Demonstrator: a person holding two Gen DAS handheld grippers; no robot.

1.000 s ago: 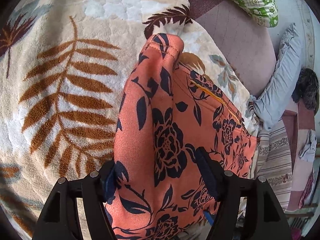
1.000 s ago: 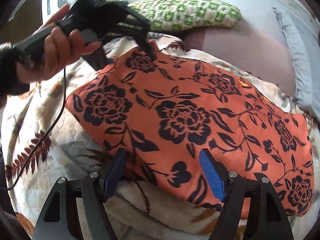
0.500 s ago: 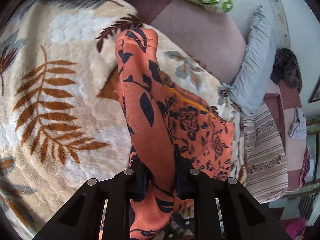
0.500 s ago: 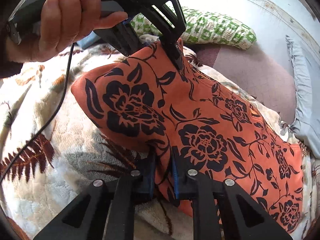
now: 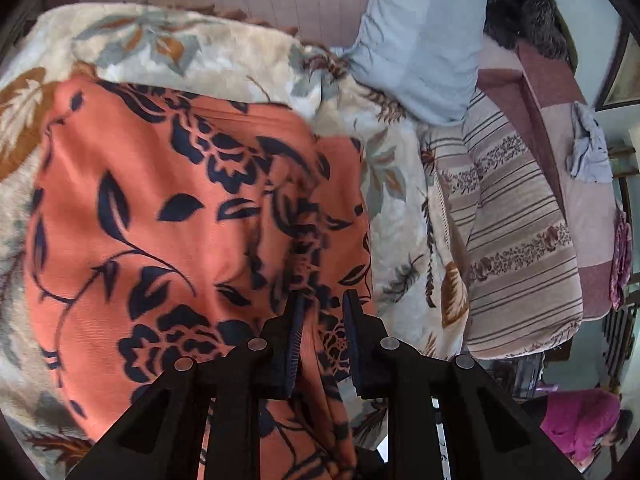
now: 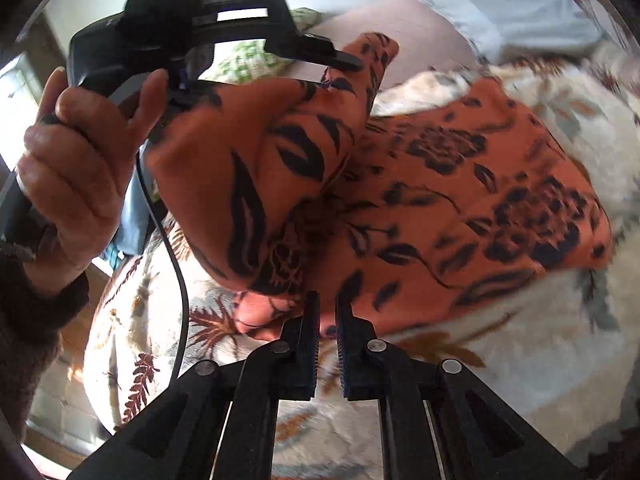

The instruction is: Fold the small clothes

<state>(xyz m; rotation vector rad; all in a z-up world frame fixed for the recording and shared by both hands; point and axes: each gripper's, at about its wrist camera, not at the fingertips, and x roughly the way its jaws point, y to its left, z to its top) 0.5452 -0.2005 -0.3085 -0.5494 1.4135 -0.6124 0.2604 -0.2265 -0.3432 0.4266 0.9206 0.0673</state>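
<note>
While the orange floral garment (image 5: 168, 216) is mid-fold, each view gives this:

Left wrist, claw: the left claw (image 5: 322, 312) is clenched on a bunched edge of the garment.
Left wrist, garment: it is draped over the leaf-print blanket (image 5: 180, 48) on the bed, with the blue pillow (image 5: 416, 40) beyond.
Right wrist, claw: the right claw (image 6: 328, 312) has just closed on the garment's near edge, cloth between its pads.
Right wrist, other hand: a hand (image 6: 80, 168) holds the left claw (image 6: 340, 60) up, lifting a corner.
Progress: first fold likely under way; laying the raised part down and further folds remain.
</note>
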